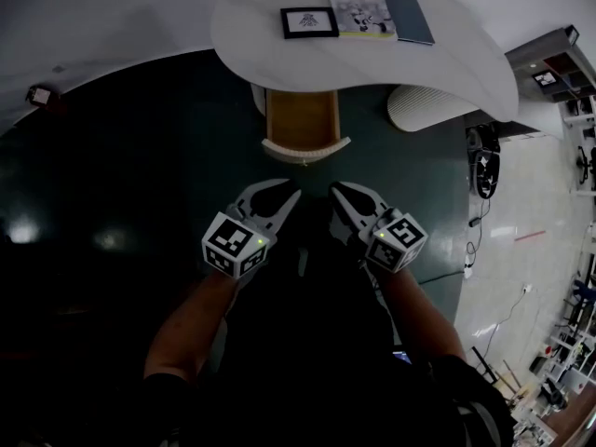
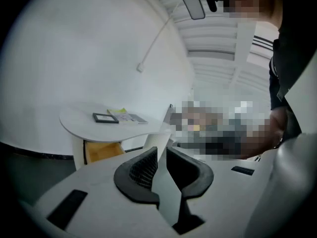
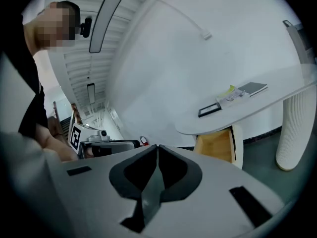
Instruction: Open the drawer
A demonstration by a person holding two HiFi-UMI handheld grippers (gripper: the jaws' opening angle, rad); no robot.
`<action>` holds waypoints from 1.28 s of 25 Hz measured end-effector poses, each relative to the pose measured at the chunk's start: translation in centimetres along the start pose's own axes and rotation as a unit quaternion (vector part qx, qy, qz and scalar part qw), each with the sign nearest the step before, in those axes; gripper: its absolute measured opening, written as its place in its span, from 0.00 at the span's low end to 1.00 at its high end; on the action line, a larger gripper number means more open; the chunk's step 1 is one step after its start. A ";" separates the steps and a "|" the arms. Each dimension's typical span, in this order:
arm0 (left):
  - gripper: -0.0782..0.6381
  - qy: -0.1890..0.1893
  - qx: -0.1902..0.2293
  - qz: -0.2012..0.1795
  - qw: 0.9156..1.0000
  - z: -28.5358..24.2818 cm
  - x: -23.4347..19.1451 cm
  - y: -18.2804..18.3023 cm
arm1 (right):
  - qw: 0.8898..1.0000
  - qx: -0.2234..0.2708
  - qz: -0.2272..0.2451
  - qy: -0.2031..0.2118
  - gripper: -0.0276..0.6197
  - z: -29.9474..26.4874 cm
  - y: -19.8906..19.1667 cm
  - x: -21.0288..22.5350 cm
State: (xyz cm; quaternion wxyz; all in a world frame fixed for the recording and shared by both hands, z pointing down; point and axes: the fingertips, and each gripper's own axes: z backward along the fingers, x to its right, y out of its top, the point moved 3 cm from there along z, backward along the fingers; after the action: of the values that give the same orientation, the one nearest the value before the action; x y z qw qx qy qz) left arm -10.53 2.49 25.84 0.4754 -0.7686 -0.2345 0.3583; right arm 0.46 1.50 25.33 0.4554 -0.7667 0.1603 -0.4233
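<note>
The drawer (image 1: pixel 300 119) under the white table (image 1: pixel 466 63) stands pulled out, its wooden inside showing and its white front panel toward me. It also shows as a yellow box under the tabletop in the left gripper view (image 2: pixel 101 151) and the right gripper view (image 3: pixel 215 145). My left gripper (image 1: pixel 287 192) hovers in the air short of the drawer front, its jaws a narrow gap apart (image 2: pixel 162 150) with nothing between them. Beside it, my right gripper (image 1: pixel 340 192) is held at the same height, pad tips touching (image 3: pixel 157 148), empty.
On the tabletop lie a black-framed picture (image 1: pixel 309 22), a green booklet (image 1: pixel 358 7) and a grey notebook (image 1: pixel 410 17). A ribbed white table leg (image 1: pixel 428 108) stands right of the drawer. A fan (image 1: pixel 484 161), floor cables and shelves (image 1: pixel 559 73) are at the right.
</note>
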 end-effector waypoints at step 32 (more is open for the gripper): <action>0.17 0.073 0.128 -0.101 0.984 5.7 13.1 18.9 | 0.961 0.107 0.219 0.133 0.07 13.3 18.2 -9.4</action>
State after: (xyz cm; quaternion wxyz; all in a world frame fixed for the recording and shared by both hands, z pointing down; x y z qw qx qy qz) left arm -6.26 6.61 2.89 0.6198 -0.6974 -0.2281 0.2784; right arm 8.01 5.14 2.40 0.5908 -0.5965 0.3374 -0.4258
